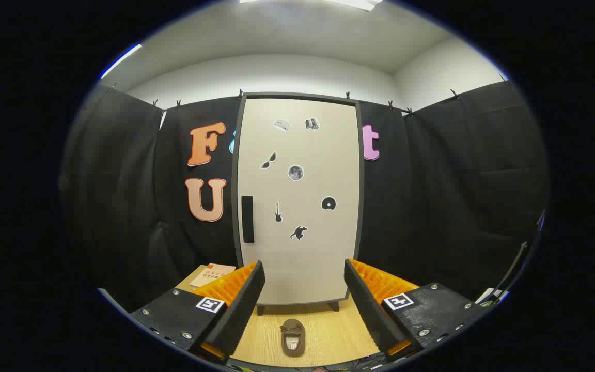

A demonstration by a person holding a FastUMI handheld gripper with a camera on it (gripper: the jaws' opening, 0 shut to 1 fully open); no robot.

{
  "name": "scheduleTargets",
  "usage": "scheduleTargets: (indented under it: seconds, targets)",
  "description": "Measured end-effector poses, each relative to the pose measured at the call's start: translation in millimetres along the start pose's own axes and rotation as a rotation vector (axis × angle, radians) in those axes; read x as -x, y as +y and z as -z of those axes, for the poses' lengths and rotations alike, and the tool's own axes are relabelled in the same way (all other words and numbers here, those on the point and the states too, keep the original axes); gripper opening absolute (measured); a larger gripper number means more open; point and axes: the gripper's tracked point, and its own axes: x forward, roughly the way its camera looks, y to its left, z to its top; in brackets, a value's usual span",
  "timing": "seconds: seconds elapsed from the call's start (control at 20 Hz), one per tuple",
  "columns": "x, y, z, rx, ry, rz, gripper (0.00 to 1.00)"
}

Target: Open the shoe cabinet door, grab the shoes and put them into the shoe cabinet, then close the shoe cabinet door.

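The gripper (303, 305) hangs with its fingers spread wide and nothing between them, facing the shoe cabinet (297, 201), whose door (323, 258) is closed. A brown shoe (293, 337) lies on the wooden floor (336, 330) in front of the cabinet, between the fingers. A book (213, 274) rests left of the cabinet's foot.

Black cloth walls (122, 196), wooden floor (328, 330), white ceiling (297, 31)

- My tongs (303, 305) stand apart and cover the cabinet's (297, 196) lower corners.
- The left finger hides part of the book (214, 273).
- The door's stickers (296, 172) are too small for me to identify.
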Motion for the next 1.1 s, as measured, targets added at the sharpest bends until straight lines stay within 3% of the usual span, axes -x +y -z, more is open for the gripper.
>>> scheduleTargets:
  seconds: [0.75,1.1]
  targets:
    - [5,-1,-4,0.012,-0.002,0.001,0.96]
    - [-12,24,-2,0.022,0.006,-0.043,0.96]
